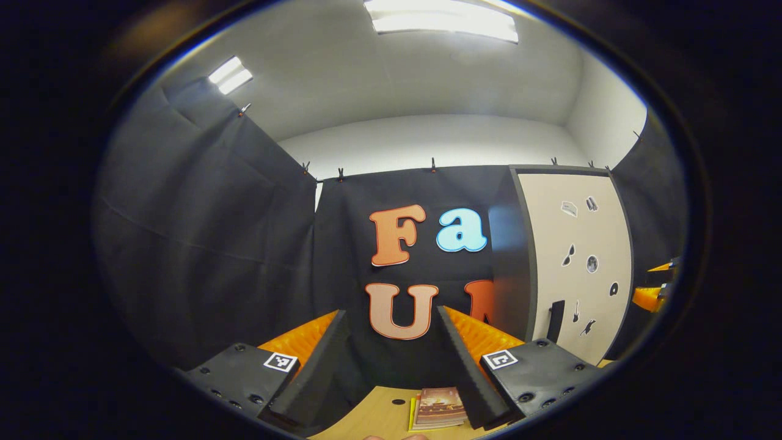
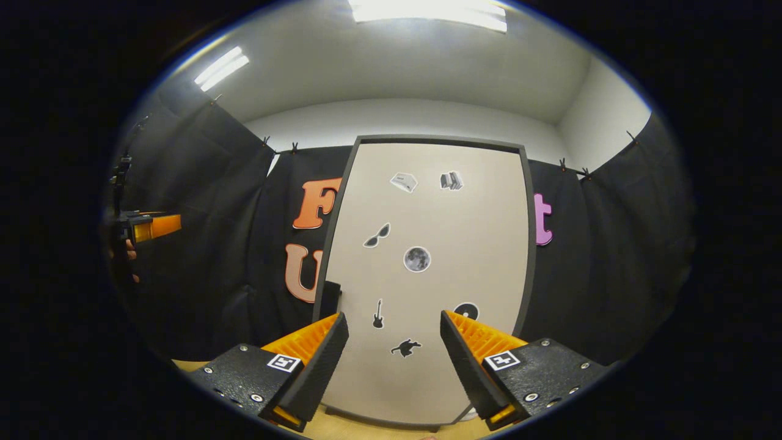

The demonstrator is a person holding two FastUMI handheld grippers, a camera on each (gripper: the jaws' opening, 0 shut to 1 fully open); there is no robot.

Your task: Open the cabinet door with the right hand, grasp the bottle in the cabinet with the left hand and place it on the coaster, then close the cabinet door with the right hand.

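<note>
A tall cabinet [image 2: 427, 269] stands straight ahead in the right gripper view, its beige door [image 2: 440, 214] shut and dotted with small stickers. The door hides the cabinet's inside. A dark handle [image 2: 330, 297] sits on the door's left edge. My right gripper [image 2: 394, 316] is open and empty a short way in front of the door. My left gripper [image 1: 391, 315] is open and empty, facing the cloth wall, with the cabinet [image 1: 580, 256] to its right. A flat brown coaster [image 1: 438, 406] lies on the table below its fingers.
The wooden table [image 1: 379, 415] runs under both grippers and the cabinet stands on it. Black cloth walls close the booth behind and on both sides. The left gripper [image 2: 149, 226], held by a hand, appears far left in the right gripper view.
</note>
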